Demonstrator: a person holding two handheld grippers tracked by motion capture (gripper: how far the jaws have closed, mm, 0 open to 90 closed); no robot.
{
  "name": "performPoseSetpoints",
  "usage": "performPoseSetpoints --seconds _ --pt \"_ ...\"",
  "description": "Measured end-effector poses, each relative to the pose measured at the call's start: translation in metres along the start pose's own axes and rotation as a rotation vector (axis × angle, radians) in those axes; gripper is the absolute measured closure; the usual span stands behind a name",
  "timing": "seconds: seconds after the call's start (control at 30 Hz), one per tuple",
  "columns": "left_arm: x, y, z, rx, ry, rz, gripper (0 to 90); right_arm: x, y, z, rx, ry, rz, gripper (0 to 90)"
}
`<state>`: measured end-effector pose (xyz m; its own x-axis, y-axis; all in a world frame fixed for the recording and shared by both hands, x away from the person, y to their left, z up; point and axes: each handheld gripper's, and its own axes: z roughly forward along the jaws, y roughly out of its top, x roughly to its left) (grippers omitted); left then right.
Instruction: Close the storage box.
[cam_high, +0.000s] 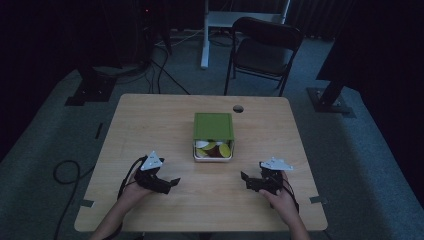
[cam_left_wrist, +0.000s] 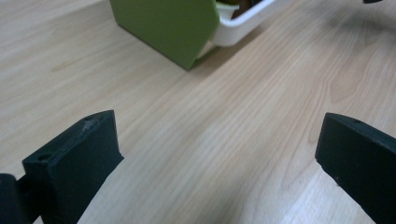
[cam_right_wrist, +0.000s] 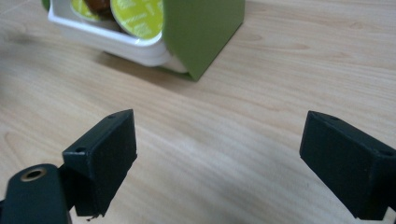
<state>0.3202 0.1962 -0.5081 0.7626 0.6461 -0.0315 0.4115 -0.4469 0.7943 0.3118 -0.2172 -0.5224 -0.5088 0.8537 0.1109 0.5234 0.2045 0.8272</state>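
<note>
So there's a light wood counter (cam_high: 150, 125) with a green sleeve box (cam_high: 213, 125) sitting around the middle of the frame in the high view, and a white tray (cam_high: 213, 156) poking out its near end with yellow-green and brown capsules (cam_high: 225, 149) inside. Left tongs (cam_high: 170, 183) are at lower left, right tongs (cam_high: 246, 179) at lower right, both well apart from the box and both spread wide with nothing between the jaws. A black folding chair (cam_high: 265, 47) stands on the floor at the top, past the counter.
</note>
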Motion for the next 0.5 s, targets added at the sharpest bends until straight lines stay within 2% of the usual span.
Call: performPoseSetpoints --seconds 0.13,0.33,0.5 --pt "-0.001 -0.007 -0.003 0.010 -0.005 -0.004 0.0 0.001 -0.008 -0.006 0.022 -0.002 -0.033 10.5" --pt "0.000 -0.017 -0.008 0.031 -0.006 -0.002 0.0 -0.005 -0.019 -0.014 0.033 -0.011 -0.021 10.5" --pt "0.003 -0.026 -0.014 0.032 0.005 -0.020 0.0 -0.009 -0.026 -0.023 0.034 -0.021 -0.019 10.5"
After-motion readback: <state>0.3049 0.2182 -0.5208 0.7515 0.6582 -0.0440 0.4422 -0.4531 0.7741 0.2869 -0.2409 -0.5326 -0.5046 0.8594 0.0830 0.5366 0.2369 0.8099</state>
